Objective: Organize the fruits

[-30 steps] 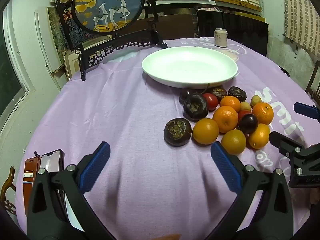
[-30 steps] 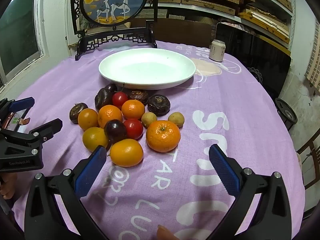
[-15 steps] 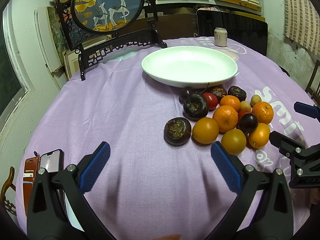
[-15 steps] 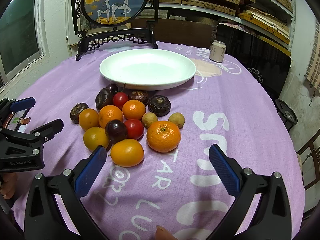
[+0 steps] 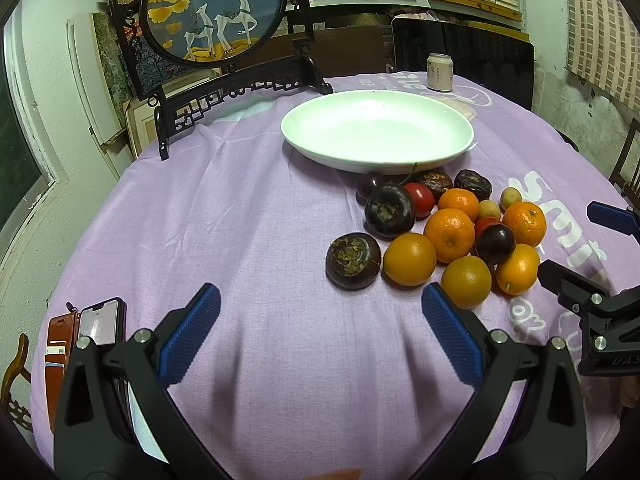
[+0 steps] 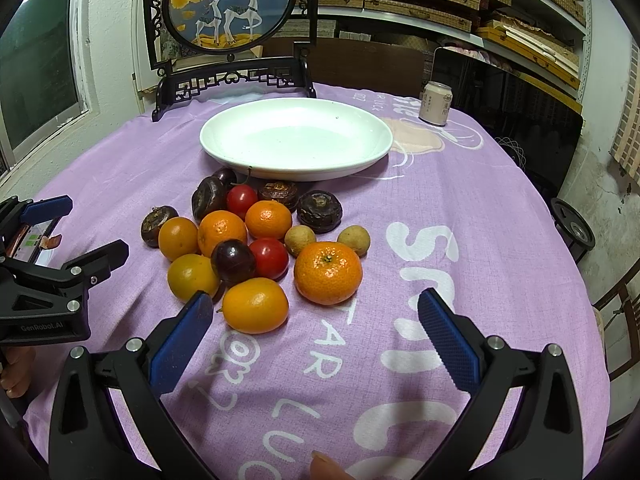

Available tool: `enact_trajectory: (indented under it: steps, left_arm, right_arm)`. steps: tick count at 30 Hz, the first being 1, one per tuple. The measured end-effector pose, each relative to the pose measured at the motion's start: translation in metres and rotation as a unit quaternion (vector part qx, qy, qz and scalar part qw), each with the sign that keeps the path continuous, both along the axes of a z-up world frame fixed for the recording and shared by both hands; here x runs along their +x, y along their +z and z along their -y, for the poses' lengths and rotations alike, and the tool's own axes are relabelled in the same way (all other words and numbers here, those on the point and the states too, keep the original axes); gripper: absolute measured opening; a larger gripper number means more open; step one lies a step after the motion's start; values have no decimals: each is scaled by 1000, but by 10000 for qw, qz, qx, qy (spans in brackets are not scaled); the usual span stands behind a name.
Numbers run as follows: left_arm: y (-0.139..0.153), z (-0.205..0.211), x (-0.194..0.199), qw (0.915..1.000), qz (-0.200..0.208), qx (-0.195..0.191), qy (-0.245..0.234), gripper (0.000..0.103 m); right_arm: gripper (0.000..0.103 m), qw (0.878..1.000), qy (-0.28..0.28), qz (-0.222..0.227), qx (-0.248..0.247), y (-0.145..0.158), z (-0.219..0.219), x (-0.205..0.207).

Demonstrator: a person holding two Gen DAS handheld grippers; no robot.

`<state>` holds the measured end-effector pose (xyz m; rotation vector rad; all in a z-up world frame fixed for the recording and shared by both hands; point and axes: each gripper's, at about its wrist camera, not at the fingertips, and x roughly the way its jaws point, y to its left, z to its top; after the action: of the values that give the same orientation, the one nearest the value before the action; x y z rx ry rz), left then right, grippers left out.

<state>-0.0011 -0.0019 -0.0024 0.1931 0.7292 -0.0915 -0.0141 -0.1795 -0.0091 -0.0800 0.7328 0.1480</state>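
A pile of fruit lies on the purple cloth in front of an empty white plate point(image 5: 376, 136) point(image 6: 296, 140): several oranges point(image 5: 449, 229) point(image 6: 328, 272), dark water chestnuts point(image 5: 353, 255) point(image 6: 319, 211), red tomatoes point(image 6: 269, 258), a dark plum point(image 5: 495, 243) and small longans point(image 6: 353, 240). My left gripper point(image 5: 320, 332) is open and empty, low over the cloth left of the pile; it shows at the left edge of the right wrist view point(image 6: 68, 228). My right gripper point(image 6: 314, 336) is open and empty, just short of the nearest oranges; it shows at the right of the left wrist view point(image 5: 588, 244).
A black-framed round deer screen point(image 5: 212, 12) stands at the table's back left. A drink can point(image 5: 439, 72) point(image 6: 436, 103) stands behind the plate. A phone in a brown case point(image 5: 86, 336) lies at the left table edge. Shelves and a dark chair back are beyond.
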Motion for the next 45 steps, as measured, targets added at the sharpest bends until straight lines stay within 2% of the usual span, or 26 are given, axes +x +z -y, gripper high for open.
enact_trajectory:
  steps: [33, 40, 45]
  left_arm:
    - [-5, 1, -1, 10000, -81, -4, -21, 101]
    - [-11, 2, 5, 9995, -319, 3, -71, 101]
    - [-21, 5, 9, 9979, -629, 106, -141, 101]
  right_arm:
    - [102, 10000, 25, -52, -19, -1, 5, -1]
    - [102, 9998, 35, -180, -41, -6, -3, 3]
    - [102, 9986, 59, -528, 25, -15, 3, 11]
